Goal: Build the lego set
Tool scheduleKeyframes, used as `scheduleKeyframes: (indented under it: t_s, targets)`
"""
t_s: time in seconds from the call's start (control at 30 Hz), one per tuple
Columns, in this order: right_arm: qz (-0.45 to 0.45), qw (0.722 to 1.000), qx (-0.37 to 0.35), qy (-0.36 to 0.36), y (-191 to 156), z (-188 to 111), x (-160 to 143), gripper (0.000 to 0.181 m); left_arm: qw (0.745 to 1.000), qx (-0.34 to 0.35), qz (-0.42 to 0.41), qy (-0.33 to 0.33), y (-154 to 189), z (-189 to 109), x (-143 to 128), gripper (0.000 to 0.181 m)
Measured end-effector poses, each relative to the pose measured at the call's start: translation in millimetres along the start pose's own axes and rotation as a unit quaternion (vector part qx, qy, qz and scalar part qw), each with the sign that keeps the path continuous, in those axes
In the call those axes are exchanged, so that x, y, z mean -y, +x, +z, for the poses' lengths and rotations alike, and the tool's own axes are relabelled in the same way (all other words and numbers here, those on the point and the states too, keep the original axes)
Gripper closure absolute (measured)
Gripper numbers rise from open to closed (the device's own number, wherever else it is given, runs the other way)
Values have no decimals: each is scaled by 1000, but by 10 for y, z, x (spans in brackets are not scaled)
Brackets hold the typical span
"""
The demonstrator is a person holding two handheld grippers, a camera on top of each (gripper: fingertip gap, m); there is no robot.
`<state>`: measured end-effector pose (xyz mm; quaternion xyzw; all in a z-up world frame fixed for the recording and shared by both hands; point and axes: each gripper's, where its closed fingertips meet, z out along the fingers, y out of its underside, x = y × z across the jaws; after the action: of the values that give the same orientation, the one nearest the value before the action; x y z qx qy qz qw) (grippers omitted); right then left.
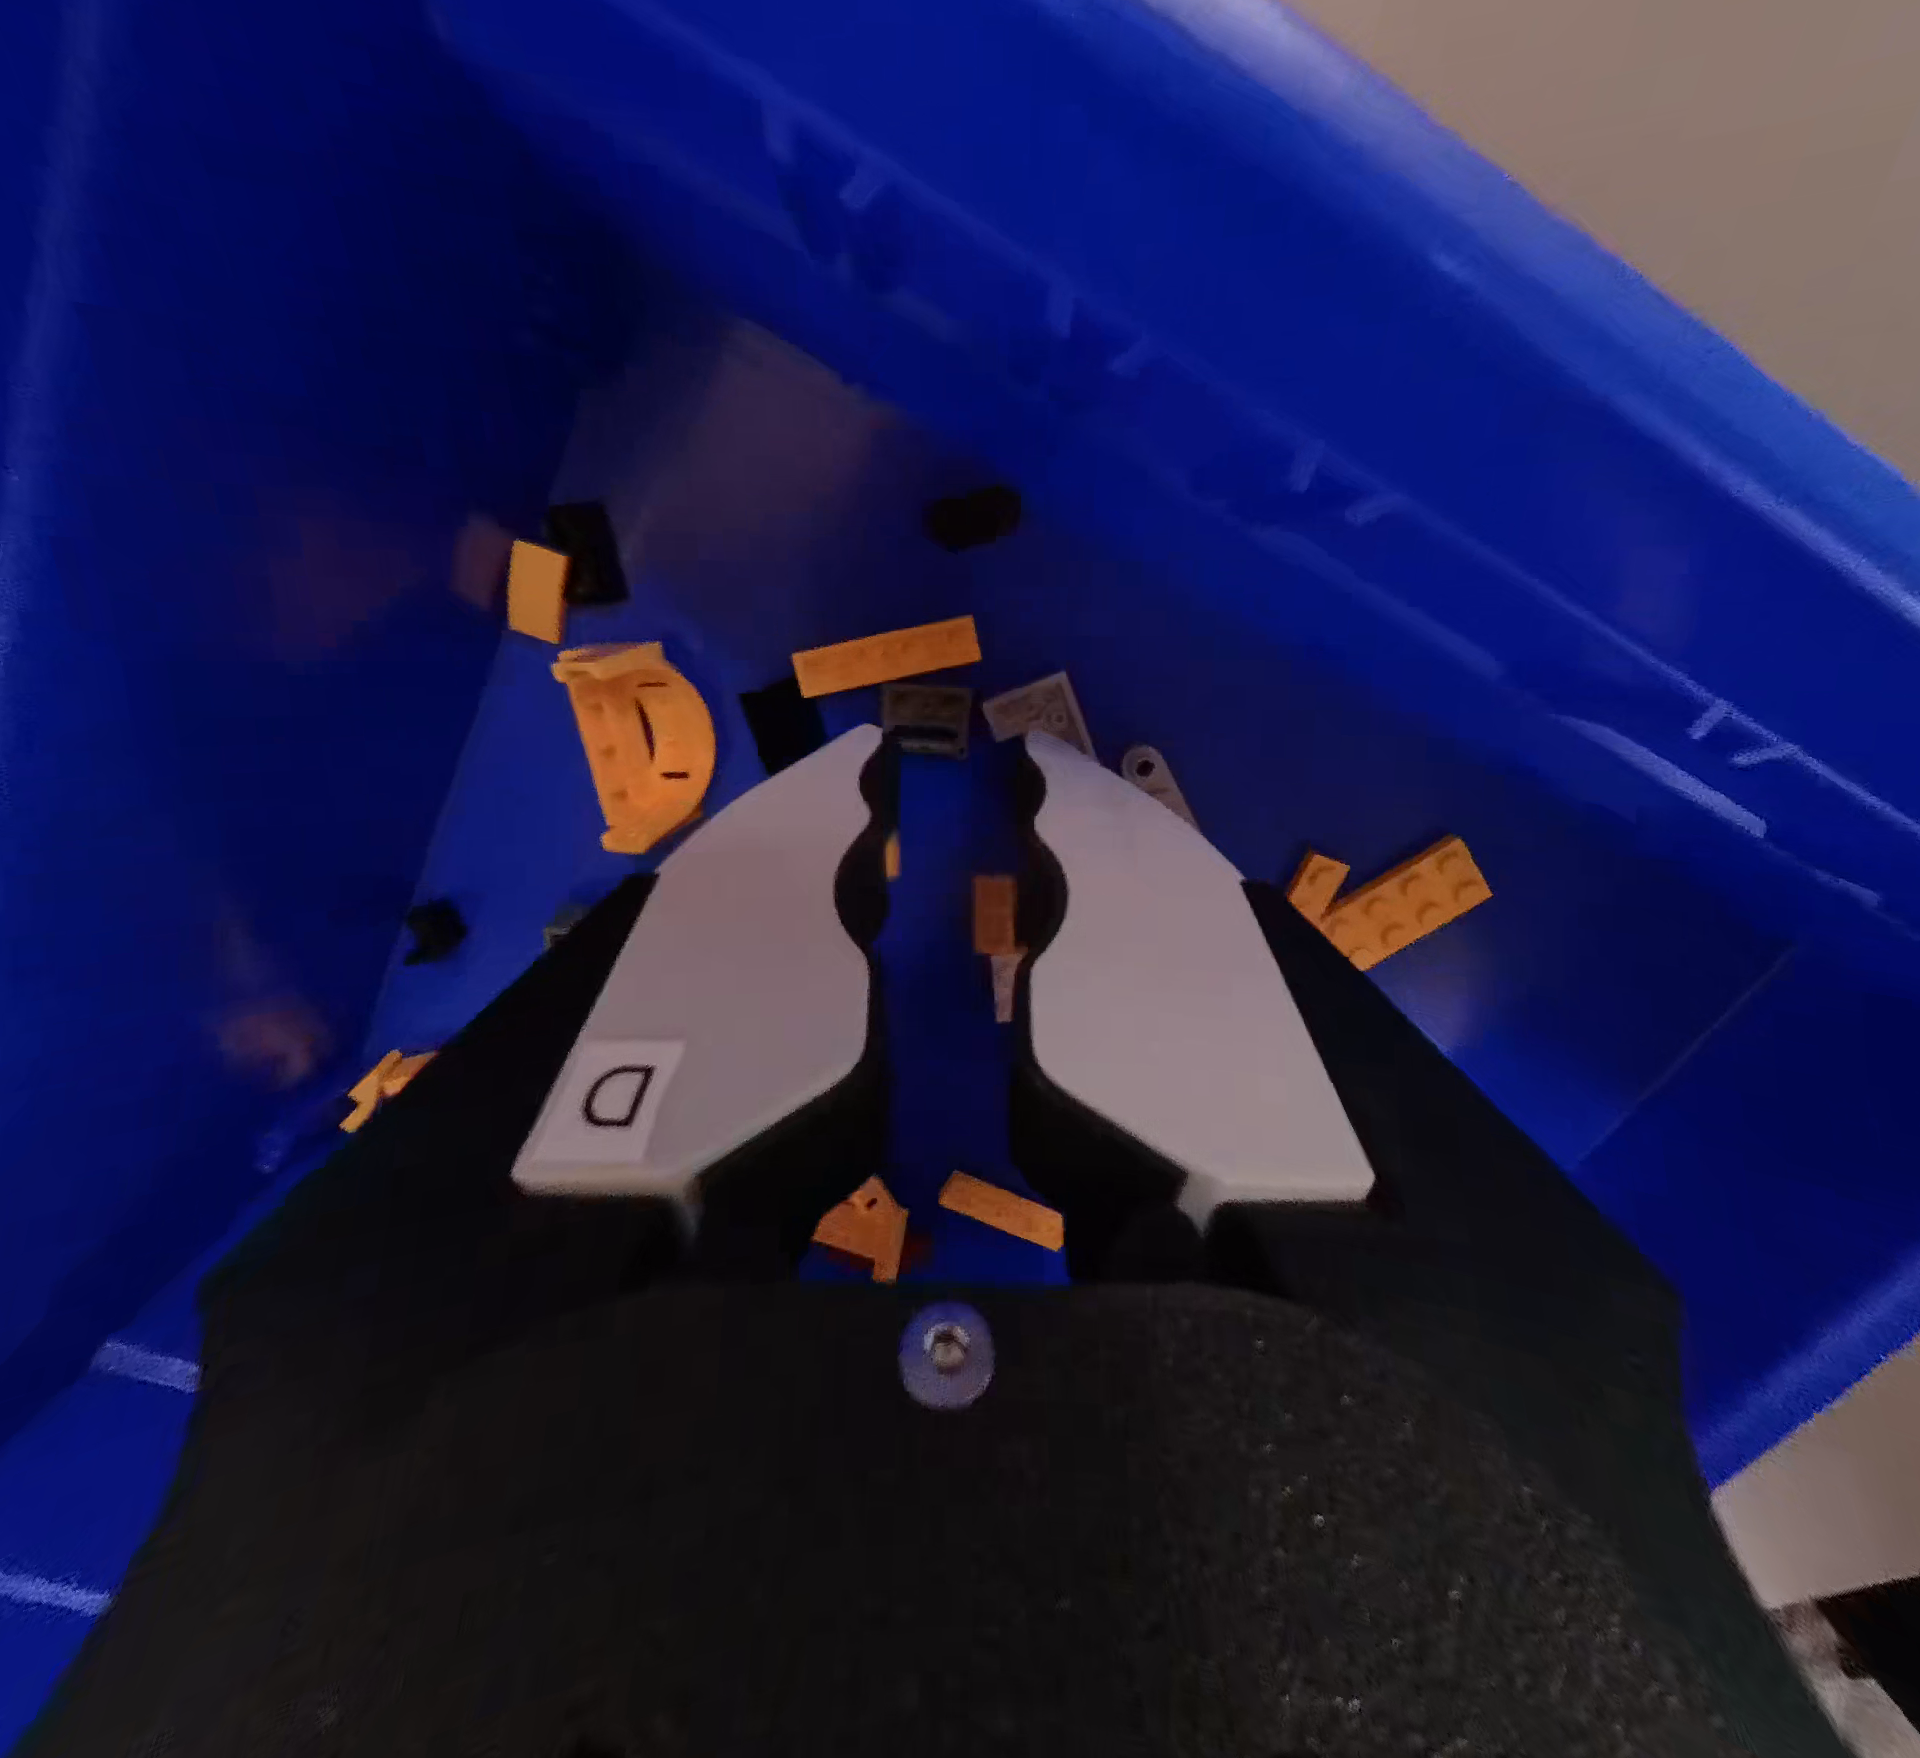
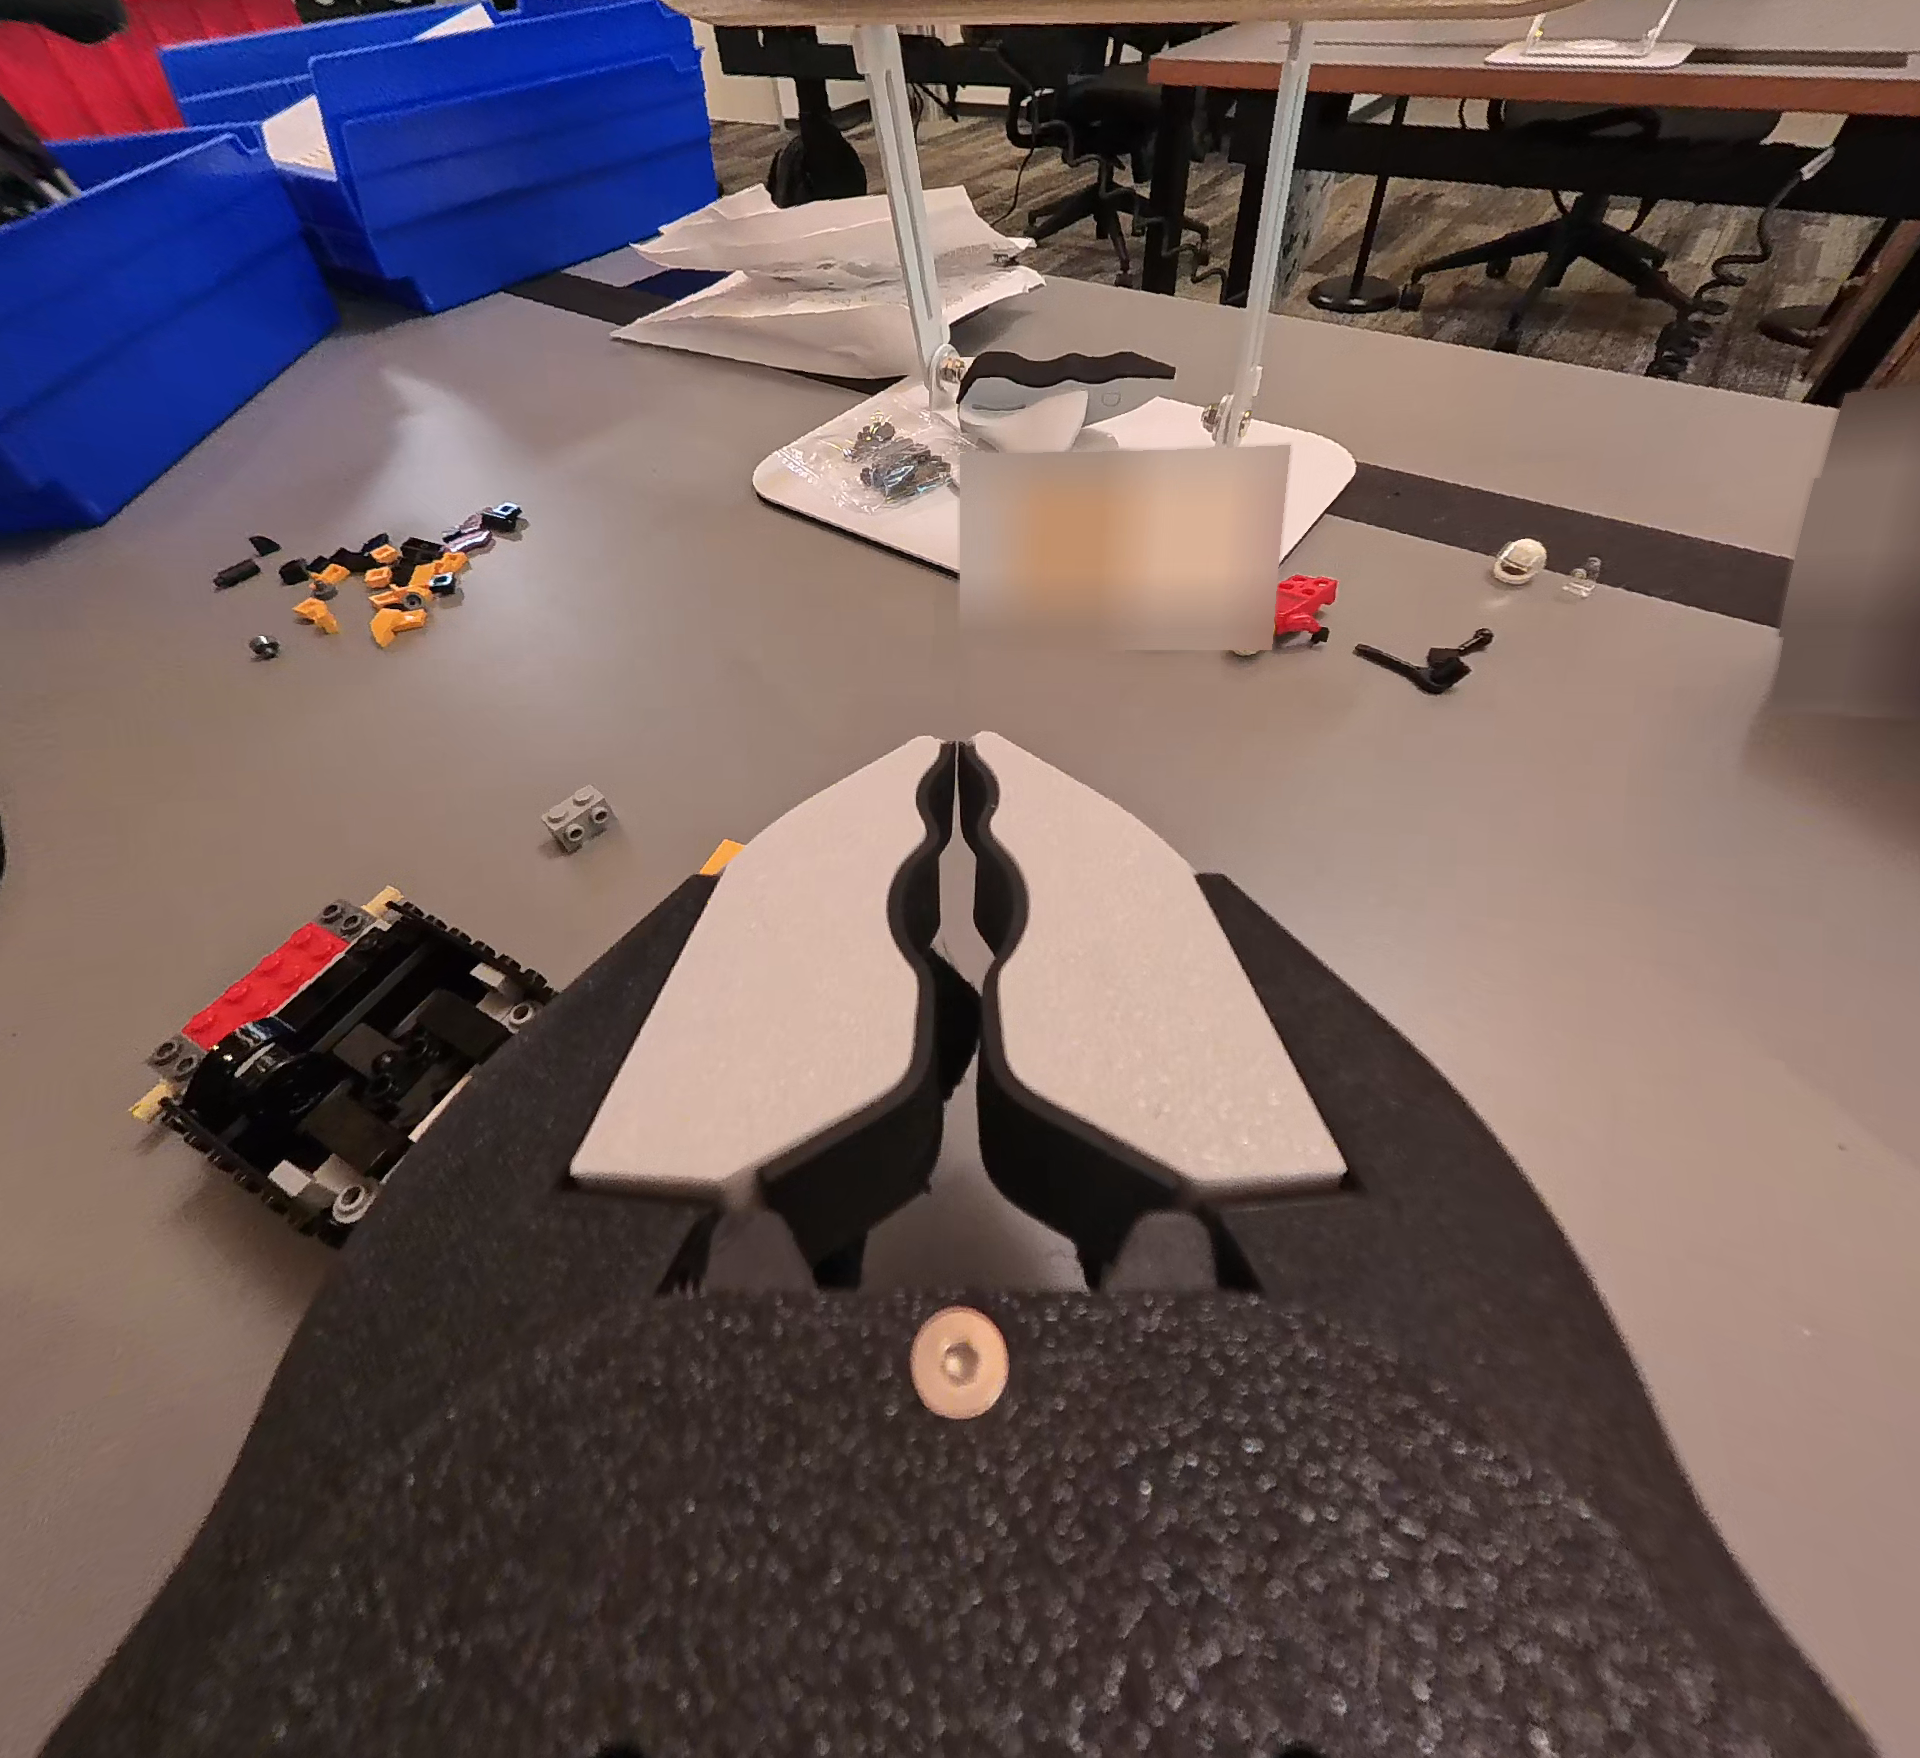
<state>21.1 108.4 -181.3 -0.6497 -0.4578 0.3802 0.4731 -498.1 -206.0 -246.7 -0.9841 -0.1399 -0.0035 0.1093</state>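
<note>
A dark grey piece [image 1: 926, 719] is lying on the blue bin [image 1: 1143, 306] floor at twelve o'clock, just beyond the left gripper [image 1: 948, 752], whose fingers are gaping partway, holding nothing. The right gripper [image 2: 957, 744] is hovering pinched closed, empty, above the table [image 2: 1455, 877].

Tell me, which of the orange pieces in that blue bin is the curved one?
The big arch-shaped orange piece, left of the left claw. It bends in a half ring, while the other orange pieces, such as the long flat plate above it, are straight.

Glossy plastic bin [image 1: 1143, 274]; matt grey table [image 2: 1455, 877]; paper sheets [image 2: 821, 274].
</note>
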Motion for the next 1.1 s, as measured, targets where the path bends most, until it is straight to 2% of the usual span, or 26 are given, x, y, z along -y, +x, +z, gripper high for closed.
scheduleKeyframes:
  t_s: [0.03, 0.2, 0.43, 0.53, 0.63, 0.73, 0.8, 0.9, 1.0, 1.1]
  targets:
    - [0, 1000, 0, -1, -1, 2, -3, 181, 1000, 3, 2, -1, -15, 2, 5, 161]
    - [2, 1000, 1, -1, 0, 5, -6, 181, 1000, 1, 20, -6, -61, 29, -13, 159]
    - [3, 1000, 1, -2, 3, 6, -10, 181, 999, 21, 33, 6, -123, 37, -1, 176]
    - [3, 1000, 3, 0, 0, 2, -1, 181, 999, 8, 26, 31, -63, -76, 28, 176]
    - [3, 1000, 5, 5, -7, -9, 20, 181, 995, -36, 22, 94, 145, -346, 154, 176]
    - [3, 1000, 7, 12, -16, -27, 51, 181, 966, -152, 42, 205, 695, -813, 384, 177]
    - [0, 1000, 9, 17, -30, -40, 76, 181, 930, -229, 88, 274, 1212, -1176, 487, 177]
    - [-13, 999, 17, 27, -84, -63, 128, 180, 862, -335, 145, 352, 2070, -1634, 564, 177]
    - [-42, 998, 35, 44, -208, -102, 215, 178, 794, -425, 197, 387, 2961, -1862, 557, 177]
    - [-71, 993, 65, 70, -385, -166, 346, 177, 748, -493, 235, 377, 3789, -1798, 569, 177]
